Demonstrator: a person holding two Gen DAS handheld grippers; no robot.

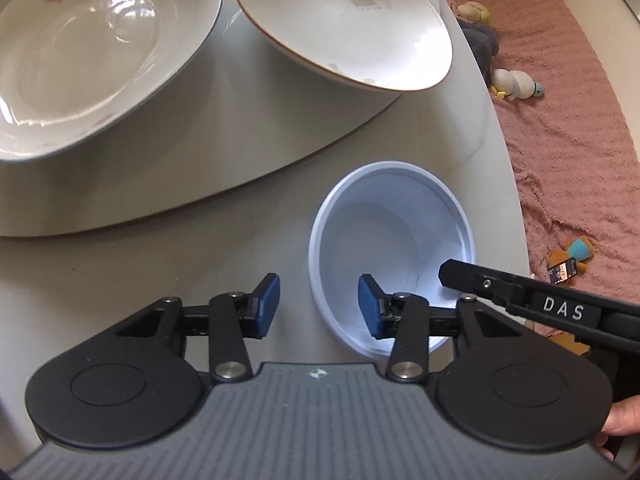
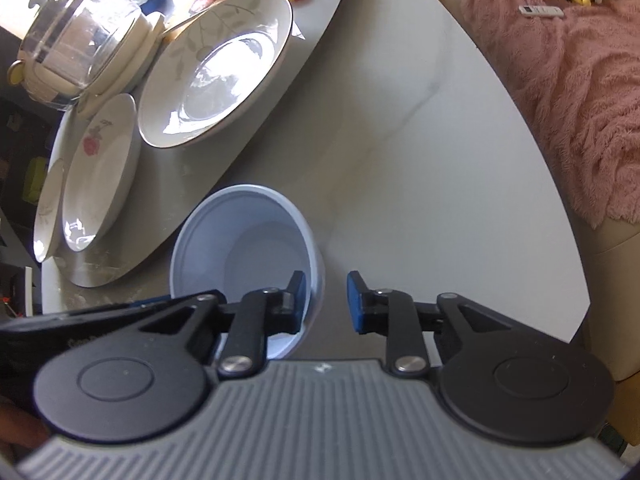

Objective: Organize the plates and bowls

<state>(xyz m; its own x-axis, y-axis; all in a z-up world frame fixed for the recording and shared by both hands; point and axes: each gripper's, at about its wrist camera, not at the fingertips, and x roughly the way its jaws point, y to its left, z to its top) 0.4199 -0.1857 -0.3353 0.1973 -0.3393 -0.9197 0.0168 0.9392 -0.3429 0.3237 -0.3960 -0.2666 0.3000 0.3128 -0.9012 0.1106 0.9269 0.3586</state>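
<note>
Currently, at the far left of the right wrist view, a glass-lidded pot [image 2: 80, 36] stands at the back of a raised round slab [image 1: 200, 160] on the pale table [image 1: 160, 260]. Next along on the slab is a white plate with a pink rose print [image 1: 80, 60], lying flat. Just beside it to the right is a second plate with a grey leaf pattern and a brown rim [image 1: 348, 28]. The two plates are close but apart.

Forward of the slab, on the table itself and near its curved edge, sits the pale blue bowl [image 1: 392, 216], upright and empty.

The left claw [image 1: 318, 306] is spread. It straddles the near left wall of the bowl, with one blue pad [image 1: 266, 306] outside and the other inside. A visible gap remains between the outer pad and the rim, so nothing is pinched.

The right claw [image 2: 326, 302] is also spread, more narrowly. It straddles the bowl's right wall, one finger inside and the blue pad outside, and the outer pad stands clear of the wall. In the left wrist view one of its fingers reaches over the bowl's right interior.

Beyond the table edge to the right lies a pink blanket [image 1: 560, 120] carrying several plush toys [image 1: 516, 84].
</note>
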